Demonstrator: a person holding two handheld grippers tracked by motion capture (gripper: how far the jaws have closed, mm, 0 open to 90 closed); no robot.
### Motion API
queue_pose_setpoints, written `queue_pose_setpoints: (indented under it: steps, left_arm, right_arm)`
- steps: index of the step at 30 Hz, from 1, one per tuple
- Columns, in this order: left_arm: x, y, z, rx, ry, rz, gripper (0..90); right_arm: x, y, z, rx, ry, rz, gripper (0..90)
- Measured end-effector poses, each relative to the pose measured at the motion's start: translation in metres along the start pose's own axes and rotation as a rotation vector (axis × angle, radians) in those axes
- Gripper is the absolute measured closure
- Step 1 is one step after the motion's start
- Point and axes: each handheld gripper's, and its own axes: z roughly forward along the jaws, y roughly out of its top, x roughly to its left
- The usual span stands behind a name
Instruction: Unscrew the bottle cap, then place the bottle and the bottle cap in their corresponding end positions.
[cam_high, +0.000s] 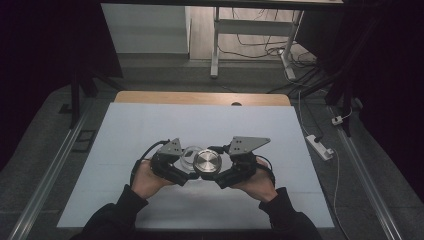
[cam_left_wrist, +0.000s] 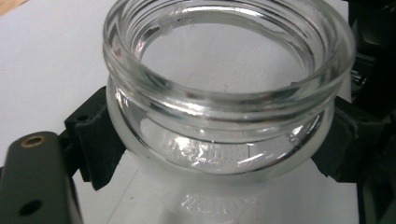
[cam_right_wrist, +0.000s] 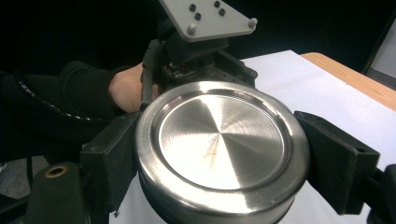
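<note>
A clear glass jar with a threaded, uncovered mouth is clamped at its body by my left gripper, one black pad on each side. A round brushed-metal lid lies flat between the pads of my right gripper, which is shut on its rim. In the high view the two hands meet at the table's middle. There the lid sits just right of the jar and slightly overlaps it, with the left gripper and right gripper facing each other.
A white sheet covers the table, whose wooden edge shows at the back. A white power strip and cables lie on the floor at the right. Desk legs stand beyond the table.
</note>
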Motion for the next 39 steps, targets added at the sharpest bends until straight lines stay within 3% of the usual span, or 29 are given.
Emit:
queue_pose_setpoints:
  steps: [17, 39]
  left_arm:
    - [0.016, 0.000, 0.001, -0.019, 0.053, -0.025, 15.9]
    - [0.030, 0.010, 0.010, -0.047, 0.080, -0.030, 15.9]
  right_arm:
    - [0.007, -0.011, 0.001, 0.019, -0.008, 0.016, 18.4]
    - [0.014, -0.031, 0.007, 0.041, -0.001, 0.024, 18.3]
